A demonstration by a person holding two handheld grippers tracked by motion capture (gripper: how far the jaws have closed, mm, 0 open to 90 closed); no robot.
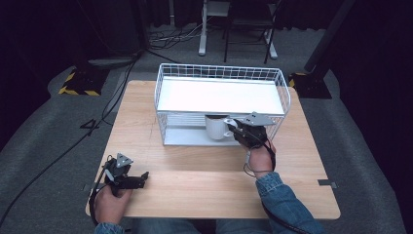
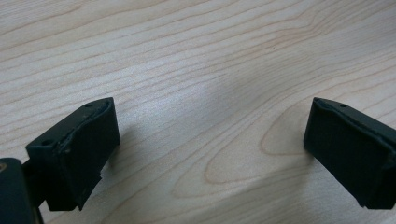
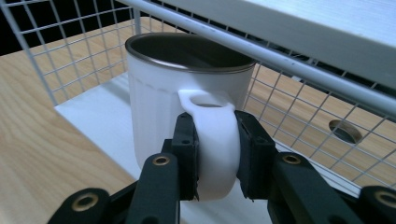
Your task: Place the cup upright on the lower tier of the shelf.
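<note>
One white ceramic mug (image 3: 187, 102) with a dark inside stands upright on the lower white shelf (image 1: 185, 137) of the white wire rack (image 1: 221, 105), a little right of centre in the high view, under the rack's upper white board (image 1: 219, 95). The right claw (image 3: 217, 154) is clamped on the mug's loop handle (image 3: 217, 140), one black pad on each flat side of it; that is probably the best hold, since the glazed wall looks slick and too wide for the jaws. The mug is likely stiff, moderately heavy and breakable, and held by the handle alone it may swing or tip, so it wants a firm squeeze and a slow move clear of the wire bar above its rim. The left claw (image 1: 131, 180) rests at lower left on the pale wooden tabletop (image 2: 196, 56), jaws wide apart and holding nothing. Counted: one mug, one rack, two claws.
</note>
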